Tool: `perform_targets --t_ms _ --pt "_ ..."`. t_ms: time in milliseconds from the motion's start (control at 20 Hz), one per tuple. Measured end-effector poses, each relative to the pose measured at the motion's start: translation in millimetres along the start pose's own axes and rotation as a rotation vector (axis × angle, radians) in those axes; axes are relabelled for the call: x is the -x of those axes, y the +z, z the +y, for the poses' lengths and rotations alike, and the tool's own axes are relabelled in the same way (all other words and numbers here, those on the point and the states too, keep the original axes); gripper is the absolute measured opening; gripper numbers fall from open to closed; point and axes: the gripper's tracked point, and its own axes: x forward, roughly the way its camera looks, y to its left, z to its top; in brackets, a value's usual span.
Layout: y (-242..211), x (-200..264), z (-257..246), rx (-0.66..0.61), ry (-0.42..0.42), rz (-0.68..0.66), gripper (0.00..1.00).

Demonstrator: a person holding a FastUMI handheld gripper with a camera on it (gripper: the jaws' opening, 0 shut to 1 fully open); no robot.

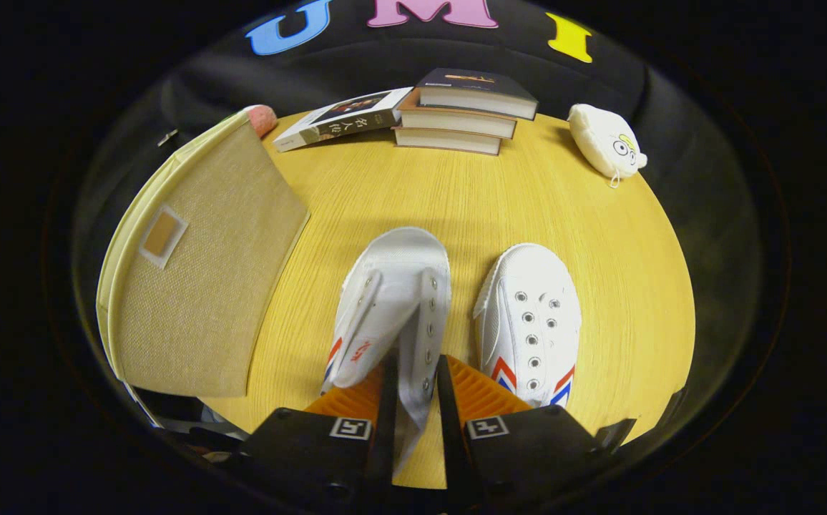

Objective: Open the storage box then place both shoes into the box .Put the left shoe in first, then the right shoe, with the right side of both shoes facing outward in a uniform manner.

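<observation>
So the gripper (413,379) is sitting low and pointing forward and a bit downward, both fingers reaching out side by side from the near end of the view. The fingers (387,400) are pulled in close, with just a narrow gap left between them, and they're pinching the side wall of the left shoe (395,300) by its lace eyelets, one finger on each face of the canvas. The grip is looking snug, with the fabric squeezed flat between them.
</observation>
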Motion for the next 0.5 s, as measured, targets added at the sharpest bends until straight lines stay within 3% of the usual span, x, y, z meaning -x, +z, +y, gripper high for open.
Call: perform_targets --t_ms 50,150,200,500 --pt "-1.5 -7.1 -3.1 -0.008 -0.023 0.007 0.3" --pt "-5.0 -11.2 -3.7 -0.064 -0.043 0.031 0.22" --pt "-5.6 -11.1 -2.7 -0.088 -0.043 0.045 0.09" --pt "10.4 13.6 3.3 -0.265 0.015 0.046 0.06"
